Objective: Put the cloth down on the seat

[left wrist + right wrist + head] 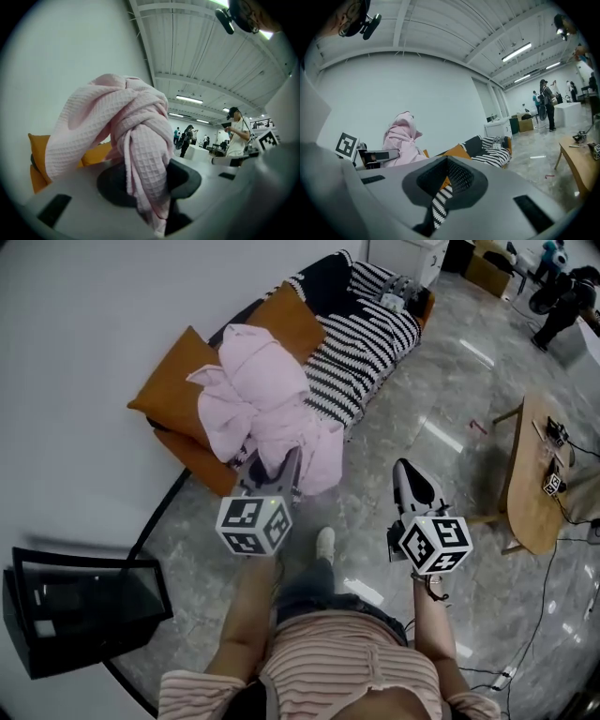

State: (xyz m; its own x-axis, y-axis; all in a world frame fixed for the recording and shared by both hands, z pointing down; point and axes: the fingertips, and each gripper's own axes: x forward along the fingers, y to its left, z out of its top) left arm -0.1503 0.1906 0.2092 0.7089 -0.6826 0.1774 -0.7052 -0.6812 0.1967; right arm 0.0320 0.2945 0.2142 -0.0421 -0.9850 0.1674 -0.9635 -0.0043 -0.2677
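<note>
Layout: sofa (199, 463) along the wall (84, 315), desk (530, 488) across the floor (441, 427) to its right.
Two cushions (173, 381) lean on the sofa's near half and a throw (366, 343) lies over the far half. The cloth (267, 404) hangs clamped in the left hand-held gripper (281, 465) over the near end, in front of the cushions. The right hand-held gripper (410, 474) is to its right over the floor, nothing between its jaws. A boxy stand (84, 610) sits on the floor at near left.

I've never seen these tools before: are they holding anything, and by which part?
The left gripper pinches the pink cloth by a bunched fold between its jaws; the right gripper holds nothing.
</note>
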